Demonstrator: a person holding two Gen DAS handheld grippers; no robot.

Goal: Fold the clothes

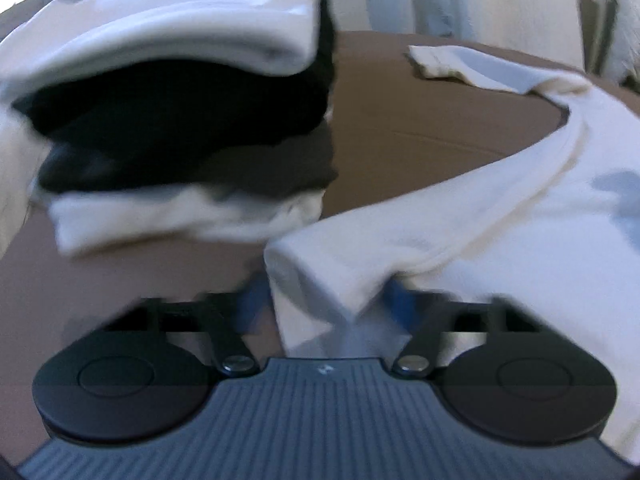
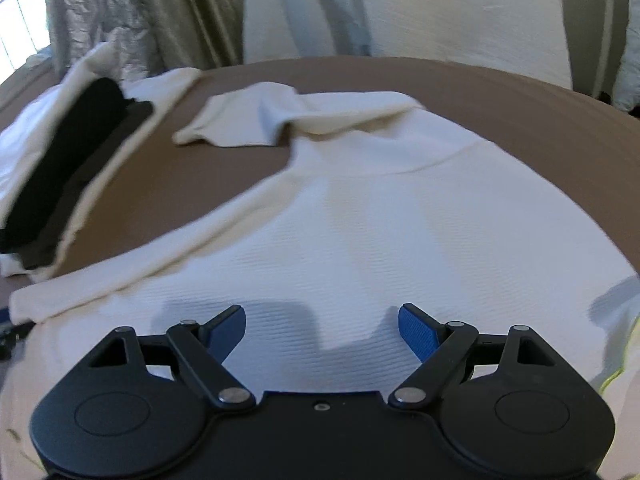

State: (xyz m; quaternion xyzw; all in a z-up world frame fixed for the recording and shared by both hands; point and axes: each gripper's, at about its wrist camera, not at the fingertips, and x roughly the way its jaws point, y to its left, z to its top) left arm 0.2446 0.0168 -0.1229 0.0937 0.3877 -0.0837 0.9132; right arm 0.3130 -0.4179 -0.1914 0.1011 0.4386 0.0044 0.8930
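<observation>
A cream-white long-sleeved top (image 2: 380, 220) lies spread on the brown surface (image 2: 520, 112). My right gripper (image 2: 322, 328) hovers open just over its body, with nothing between the blue pads. One sleeve (image 2: 120, 264) runs out toward the lower left. The other sleeve (image 2: 240, 120) lies folded at the far side. In the blurred left wrist view, my left gripper (image 1: 326, 300) is shut on the bunched end of the white sleeve (image 1: 340, 272), whose cloth fills the gap between the pads. The rest of the top (image 1: 500, 220) trails off to the right.
A stack of folded clothes (image 1: 180, 120), white, black and grey, sits close in front of the left gripper and at the left in the right wrist view (image 2: 68, 160). Curtains (image 2: 160, 12) and a pale wall (image 2: 460, 8) stand behind the surface's far edge.
</observation>
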